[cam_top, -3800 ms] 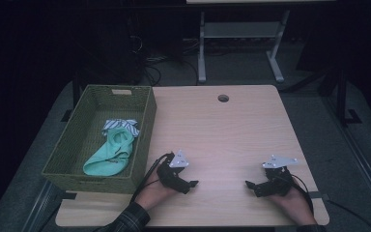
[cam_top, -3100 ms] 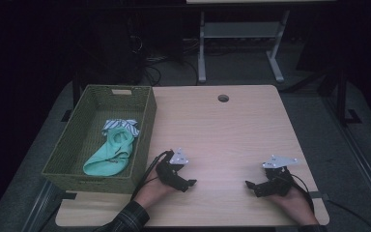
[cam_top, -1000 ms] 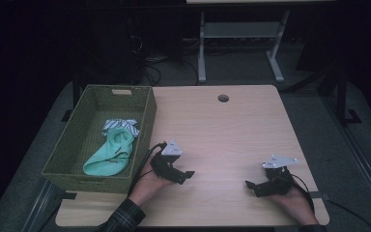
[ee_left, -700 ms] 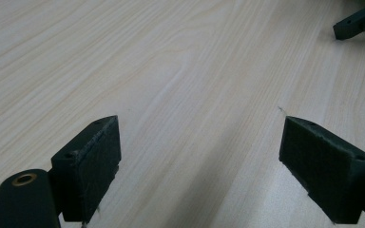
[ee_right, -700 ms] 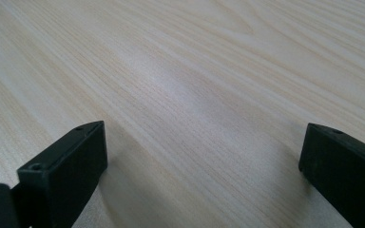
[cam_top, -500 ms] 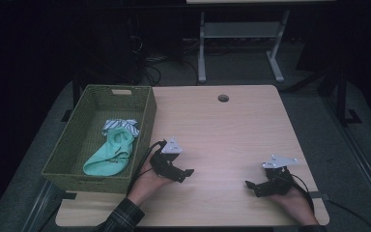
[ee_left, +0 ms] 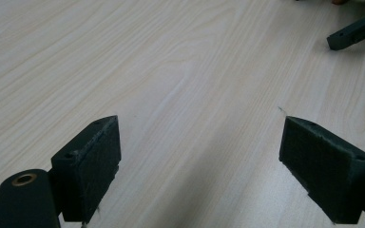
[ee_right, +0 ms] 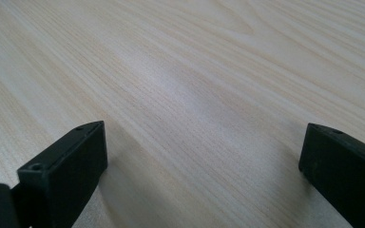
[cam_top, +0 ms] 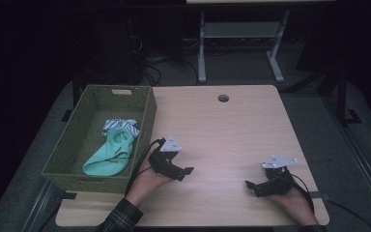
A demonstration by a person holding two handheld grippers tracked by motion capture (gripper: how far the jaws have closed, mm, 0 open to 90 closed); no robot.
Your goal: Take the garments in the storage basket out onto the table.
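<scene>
A woven green basket (cam_top: 148, 121) stands on the left side of the pale wood table (cam_top: 222, 130). In it lie a mint green sock (cam_top: 108, 155) and, behind that, a striped cloth piece (cam_top: 121, 125). My left gripper (cam_top: 183, 172) is held just right of the basket's near corner, pointing right, and is open over bare wood (ee_left: 199, 156). My right gripper (cam_top: 251, 186) rests near the table's front right, pointing left, and is open with bare wood between its fingers (ee_right: 202, 166). The left gripper view also catches a jaw of the right gripper (ee_left: 356, 32) far off.
A round cable hole (cam_top: 223, 98) sits near the table's far edge. A metal stand (cam_top: 239, 34) and cables are on the dark floor behind the table. The basket's right wall is close to the left hand.
My left gripper has shifted slightly away from the front edge and toward the basket, tilting a little. The right gripper has stayed where it was.
</scene>
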